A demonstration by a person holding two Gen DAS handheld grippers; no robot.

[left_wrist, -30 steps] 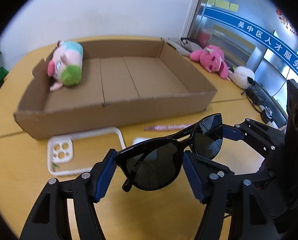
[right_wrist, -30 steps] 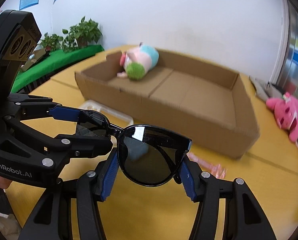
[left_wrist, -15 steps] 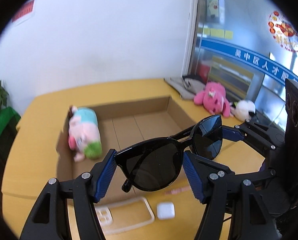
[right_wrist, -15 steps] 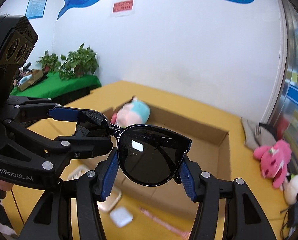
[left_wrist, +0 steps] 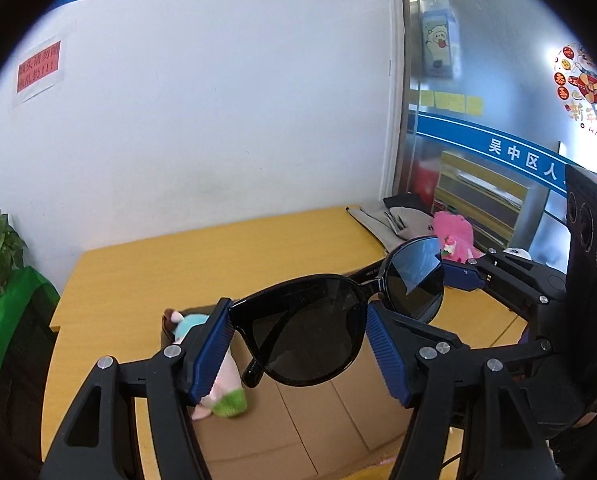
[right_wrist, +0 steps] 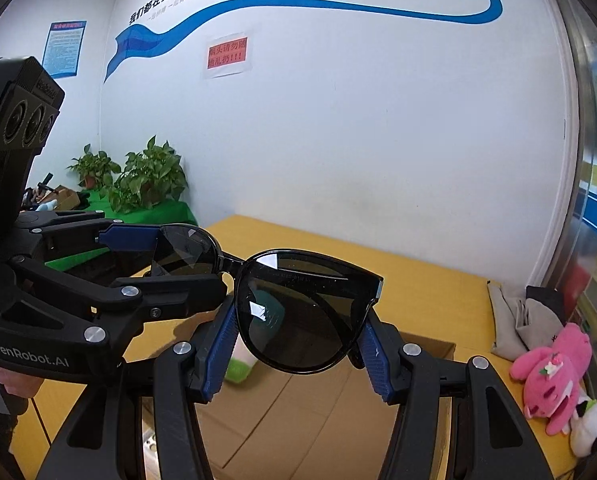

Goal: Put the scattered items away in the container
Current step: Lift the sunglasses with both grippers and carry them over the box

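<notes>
Both tongs, left gripper [left_wrist: 298, 344] and right gripper [right_wrist: 298, 326], each clamp one lens of the sunglasses [left_wrist: 310, 338], held above the cardboard box [left_wrist: 318, 420]. Inside that box lies only a plush toy [left_wrist: 222, 396]; the sunglasses aren't yet in

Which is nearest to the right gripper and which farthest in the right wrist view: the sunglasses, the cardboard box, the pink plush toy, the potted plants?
1. Sunglasses: clamped in the right gripper.
2. Cardboard box: just below, ahead.
3. Pink plush toy: on the table's right edge.
4. Potted plants: far left, by the wall.
</notes>
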